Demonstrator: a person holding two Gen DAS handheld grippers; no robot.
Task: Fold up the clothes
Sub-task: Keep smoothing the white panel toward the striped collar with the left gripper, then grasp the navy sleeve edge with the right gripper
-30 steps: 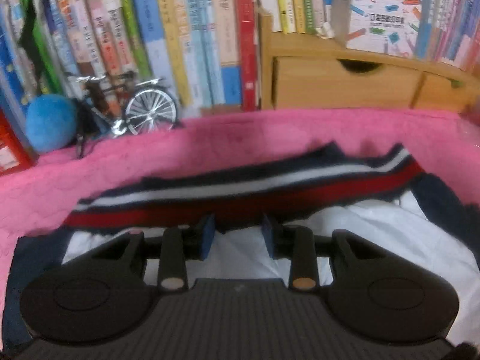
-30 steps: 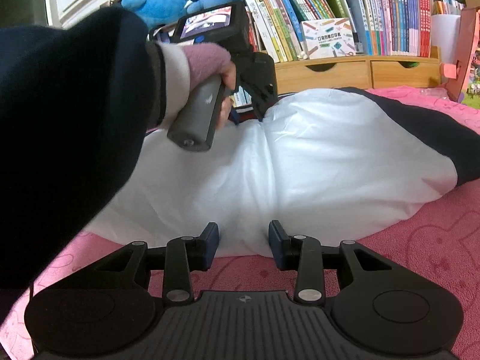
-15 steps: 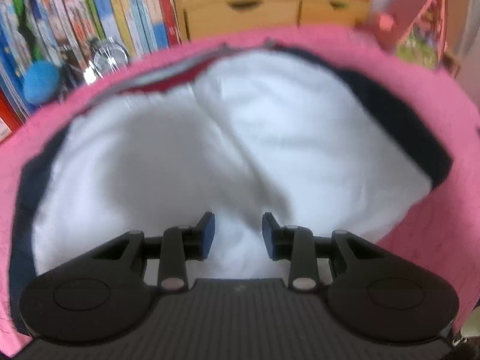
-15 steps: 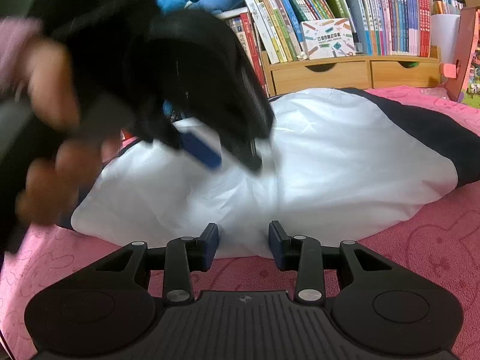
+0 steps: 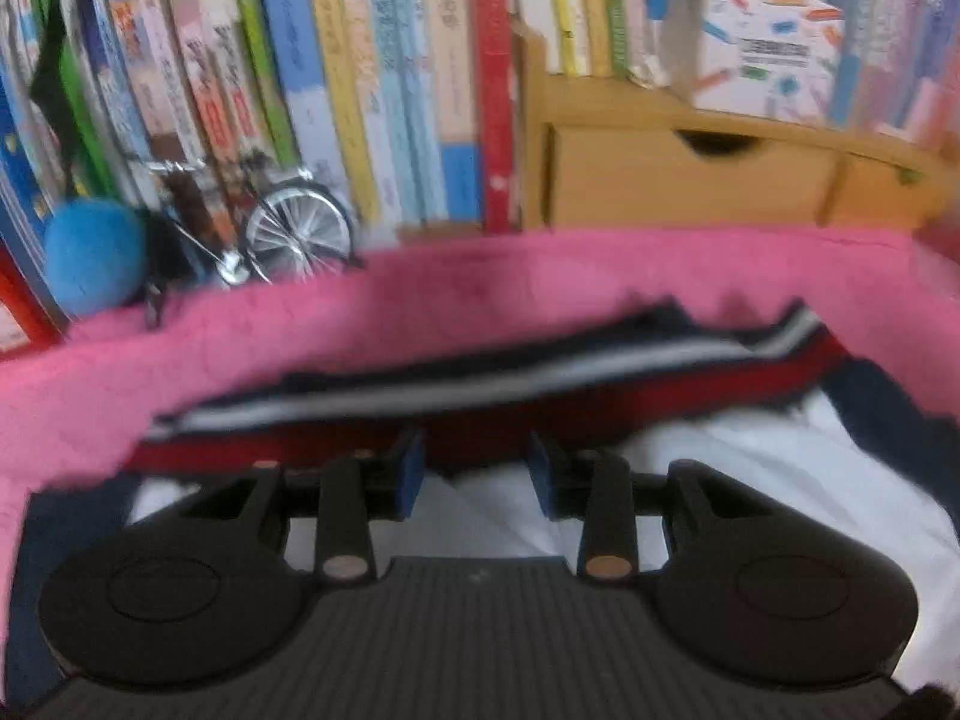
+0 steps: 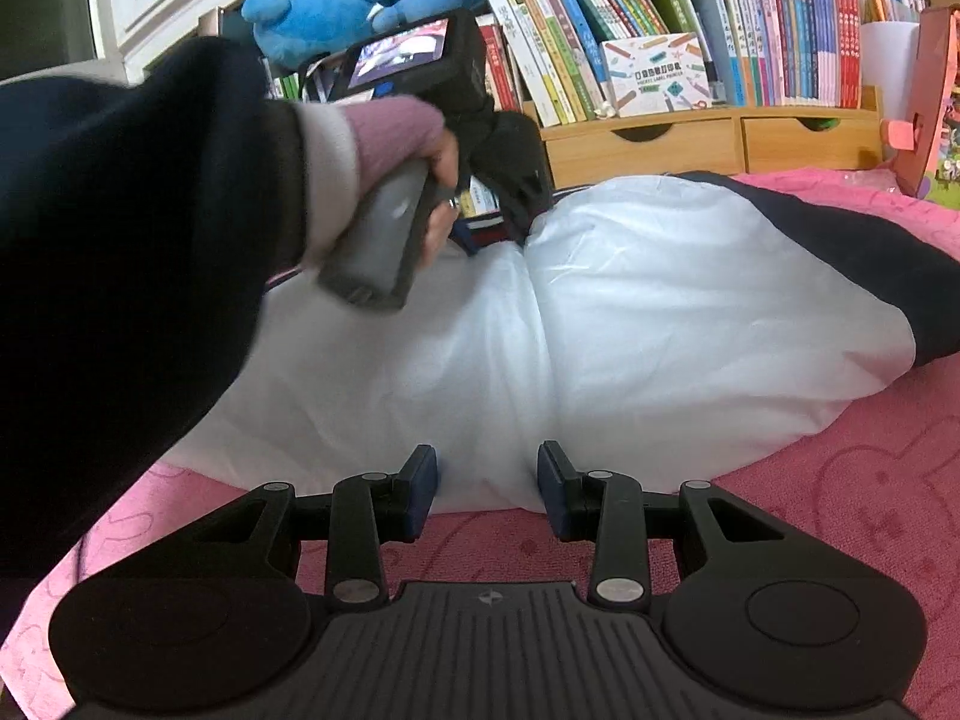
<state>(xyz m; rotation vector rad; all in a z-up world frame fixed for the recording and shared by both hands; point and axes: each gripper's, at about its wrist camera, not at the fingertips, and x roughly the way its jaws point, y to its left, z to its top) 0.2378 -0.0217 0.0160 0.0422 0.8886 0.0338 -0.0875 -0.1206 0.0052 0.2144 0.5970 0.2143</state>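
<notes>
A white garment point(image 6: 660, 312) with dark navy edging is lying spread on a pink blanket point(image 6: 840, 468), a crease running down its middle. The right gripper point(image 6: 487, 489) is hovering at the near hem, its blue-padded jaws standing apart with only white cloth and blanket showing between them, nothing pinched. On the left, a hand point(image 6: 438, 180) in a dark sleeve with a pink cuff is holding the grey handle of the left gripper point(image 6: 522, 192), which is reaching down at the garment's far striped waistband point(image 6: 480, 228); its fingertips are hidden. Books point(image 6: 780, 30), wooden drawers point(image 6: 708, 141) and a blue plush toy point(image 6: 336, 6) are standing behind
</notes>
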